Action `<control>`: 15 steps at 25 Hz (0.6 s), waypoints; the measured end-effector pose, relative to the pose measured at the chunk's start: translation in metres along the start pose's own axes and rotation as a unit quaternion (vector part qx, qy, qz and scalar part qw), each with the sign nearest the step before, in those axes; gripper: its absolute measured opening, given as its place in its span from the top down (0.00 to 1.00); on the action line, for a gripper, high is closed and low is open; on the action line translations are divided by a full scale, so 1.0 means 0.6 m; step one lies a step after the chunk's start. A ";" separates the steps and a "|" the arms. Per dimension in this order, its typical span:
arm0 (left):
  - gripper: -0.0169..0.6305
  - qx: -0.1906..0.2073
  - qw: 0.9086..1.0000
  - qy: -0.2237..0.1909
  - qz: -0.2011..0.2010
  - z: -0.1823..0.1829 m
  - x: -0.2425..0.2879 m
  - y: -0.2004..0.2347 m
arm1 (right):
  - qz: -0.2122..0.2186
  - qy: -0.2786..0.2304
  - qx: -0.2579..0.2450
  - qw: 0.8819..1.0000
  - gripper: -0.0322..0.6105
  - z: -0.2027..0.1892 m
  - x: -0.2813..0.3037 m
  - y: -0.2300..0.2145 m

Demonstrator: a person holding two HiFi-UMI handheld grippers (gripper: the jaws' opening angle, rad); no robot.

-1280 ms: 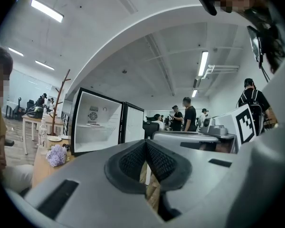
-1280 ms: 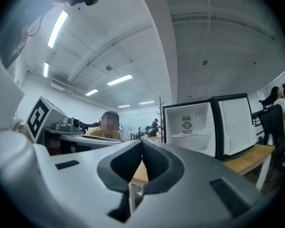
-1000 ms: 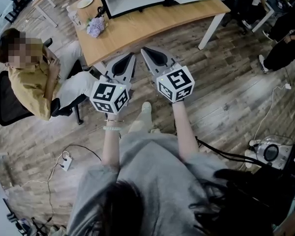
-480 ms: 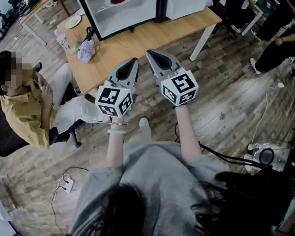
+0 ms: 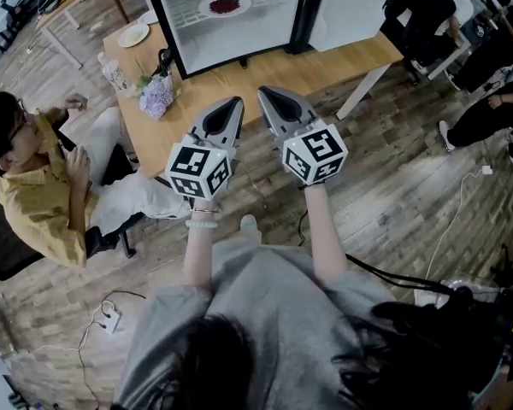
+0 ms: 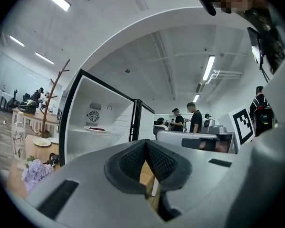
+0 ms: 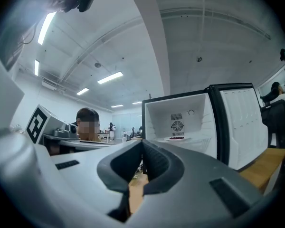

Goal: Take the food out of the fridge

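A small fridge [image 5: 231, 24] stands open on the wooden table [image 5: 265, 71], and a white plate of dark red food [image 5: 225, 6] sits on its shelf. In the head view both grippers are held side by side over the floor, short of the table's near edge and pointing at the fridge. My left gripper [image 5: 232, 105] is shut and empty, and my right gripper [image 5: 265, 95] is shut and empty too. The left gripper view has the fridge [image 6: 102, 118] and plate [image 6: 96, 128] beyond the left gripper [image 6: 146, 144]. The right gripper view shows the plate [image 7: 176, 138] past the right gripper [image 7: 142, 144].
A seated person in a yellow shirt [image 5: 43, 186] is at the table's left end. Purple flowers [image 5: 158, 92], a cup [image 5: 113, 73] and an empty plate [image 5: 133, 34] stand on the table's left part. The fridge door [image 5: 350, 7] hangs open to the right. Cables and a power strip [image 5: 107, 319] lie on the floor.
Both grippers have advanced together toward the table, still shut. The open fridge and its plate of food have come into the head view.
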State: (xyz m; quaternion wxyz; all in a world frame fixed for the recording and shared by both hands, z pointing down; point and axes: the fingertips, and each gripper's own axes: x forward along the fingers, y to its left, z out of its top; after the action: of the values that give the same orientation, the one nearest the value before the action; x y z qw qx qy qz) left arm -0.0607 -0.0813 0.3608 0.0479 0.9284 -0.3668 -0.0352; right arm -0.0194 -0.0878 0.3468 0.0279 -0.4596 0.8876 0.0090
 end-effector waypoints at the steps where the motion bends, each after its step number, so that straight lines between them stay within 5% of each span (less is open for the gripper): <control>1: 0.96 -0.003 1.000 0.000 0.004 -0.002 0.004 0.014 | 0.004 0.003 0.000 1.000 0.94 -0.005 0.012 -0.002; 15: 0.96 -0.020 1.000 0.005 0.018 -0.012 0.048 0.098 | 0.003 0.022 0.021 1.000 0.94 -0.031 0.096 -0.054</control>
State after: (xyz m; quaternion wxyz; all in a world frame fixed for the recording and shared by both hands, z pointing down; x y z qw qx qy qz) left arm -0.0790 -0.1431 0.3739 0.0689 0.9209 -0.3820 -0.0366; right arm -0.0267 -0.1543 0.3627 0.0180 -0.4567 0.8892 -0.0201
